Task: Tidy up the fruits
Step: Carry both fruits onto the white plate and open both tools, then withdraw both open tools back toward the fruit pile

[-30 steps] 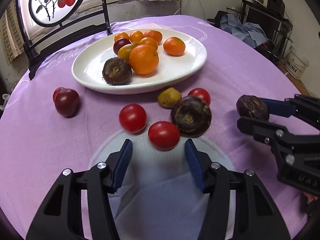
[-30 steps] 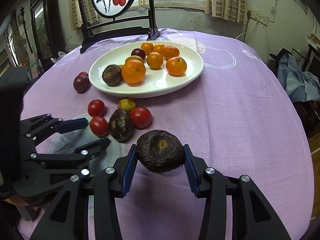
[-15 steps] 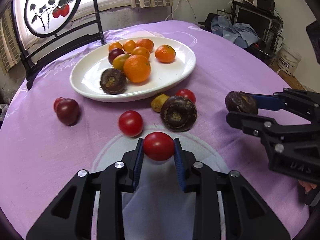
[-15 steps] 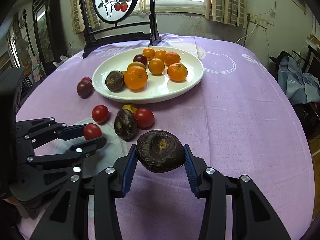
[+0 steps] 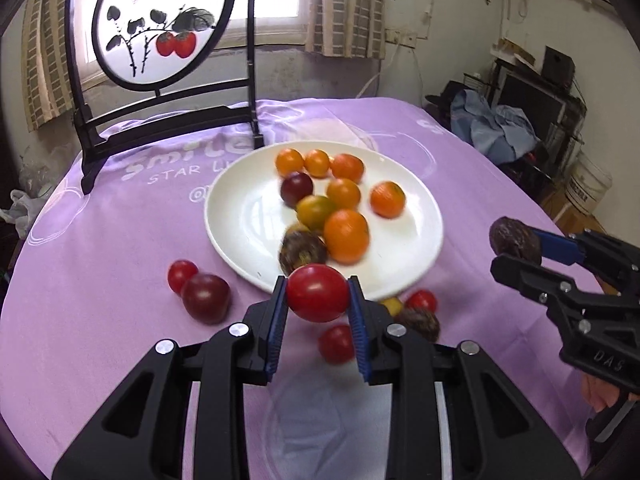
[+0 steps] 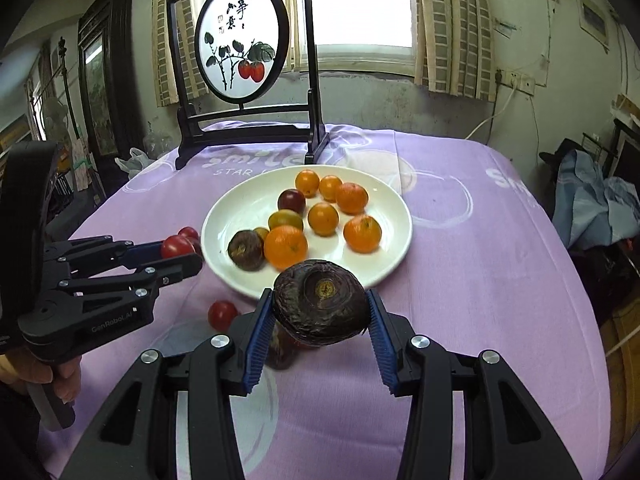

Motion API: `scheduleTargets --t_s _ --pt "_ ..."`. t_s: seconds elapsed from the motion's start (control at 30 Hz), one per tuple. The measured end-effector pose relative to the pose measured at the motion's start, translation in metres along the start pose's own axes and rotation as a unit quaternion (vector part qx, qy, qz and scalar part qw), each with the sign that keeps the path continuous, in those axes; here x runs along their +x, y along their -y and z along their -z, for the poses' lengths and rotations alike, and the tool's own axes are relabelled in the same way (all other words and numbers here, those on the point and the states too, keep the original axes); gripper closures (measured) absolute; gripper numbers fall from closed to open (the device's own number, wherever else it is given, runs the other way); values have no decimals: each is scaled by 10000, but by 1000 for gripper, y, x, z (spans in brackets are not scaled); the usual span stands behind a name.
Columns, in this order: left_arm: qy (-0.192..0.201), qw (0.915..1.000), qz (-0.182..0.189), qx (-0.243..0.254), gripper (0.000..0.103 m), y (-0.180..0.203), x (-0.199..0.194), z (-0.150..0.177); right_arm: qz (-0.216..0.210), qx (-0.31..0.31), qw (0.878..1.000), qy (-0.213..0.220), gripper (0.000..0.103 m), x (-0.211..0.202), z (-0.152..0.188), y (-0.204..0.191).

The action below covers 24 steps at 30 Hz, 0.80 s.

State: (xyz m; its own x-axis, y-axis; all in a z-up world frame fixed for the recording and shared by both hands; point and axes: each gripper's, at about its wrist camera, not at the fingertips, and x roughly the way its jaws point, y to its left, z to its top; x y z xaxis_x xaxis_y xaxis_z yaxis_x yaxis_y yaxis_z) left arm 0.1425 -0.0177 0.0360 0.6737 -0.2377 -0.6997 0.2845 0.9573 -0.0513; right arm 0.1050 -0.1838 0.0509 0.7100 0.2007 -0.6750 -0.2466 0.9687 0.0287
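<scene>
My left gripper is shut on a red tomato and holds it in the air just in front of the white plate. In the right wrist view the same gripper shows at the left with its tomato. My right gripper is shut on a dark wrinkled fruit, raised near the plate's front rim. The plate carries several oranges, a dark plum and another dark wrinkled fruit. Loose tomatoes and a dark plum lie on the purple cloth.
A black stand with a round painted screen rises behind the plate at the table's far edge. A hand holds the left gripper's handle. Clothes and furniture crowd the room to the right of the table.
My left gripper closed on the red tomato and lifted it toward the plate. My right gripper rose with the dark fruit still in its grip.
</scene>
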Motion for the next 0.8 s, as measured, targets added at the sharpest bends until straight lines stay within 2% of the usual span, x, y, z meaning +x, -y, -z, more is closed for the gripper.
scheduleTargets --t_s 0.13,0.37,0.4,0.43,0.47,0.67,0.73,0.8 --pt "38 9997 -182 -177 74 -11 23 -19 41 -10 9998 -214 57 31 -14 -1" --pt "-204 9980 -378 -463 74 -25 70 -38 60 194 9983 -545 55 82 -14 3" --pt "-228 9977 -391 -511 70 -26 75 -39 36 219 9982 -566 46 87 -13 5" --pt "-241 9973 -402 -573 57 -28 78 -40 22 232 9982 -557 38 89 -12 6" --pt "-214 9969 -393 -640 53 -29 80 -40 46 234 9984 -518 30 89 -11 6" --pt "3 9978 -298 -592 50 -21 65 -21 -30 110 9986 -512 30 85 -5 4" --pt "1 9973 -336 -645 38 -22 58 -17 -7 78 9986 -526 30 84 -4 2" --pt "25 9971 -322 -694 36 -24 50 -13 4 47 9987 -515 30 82 -3 1"
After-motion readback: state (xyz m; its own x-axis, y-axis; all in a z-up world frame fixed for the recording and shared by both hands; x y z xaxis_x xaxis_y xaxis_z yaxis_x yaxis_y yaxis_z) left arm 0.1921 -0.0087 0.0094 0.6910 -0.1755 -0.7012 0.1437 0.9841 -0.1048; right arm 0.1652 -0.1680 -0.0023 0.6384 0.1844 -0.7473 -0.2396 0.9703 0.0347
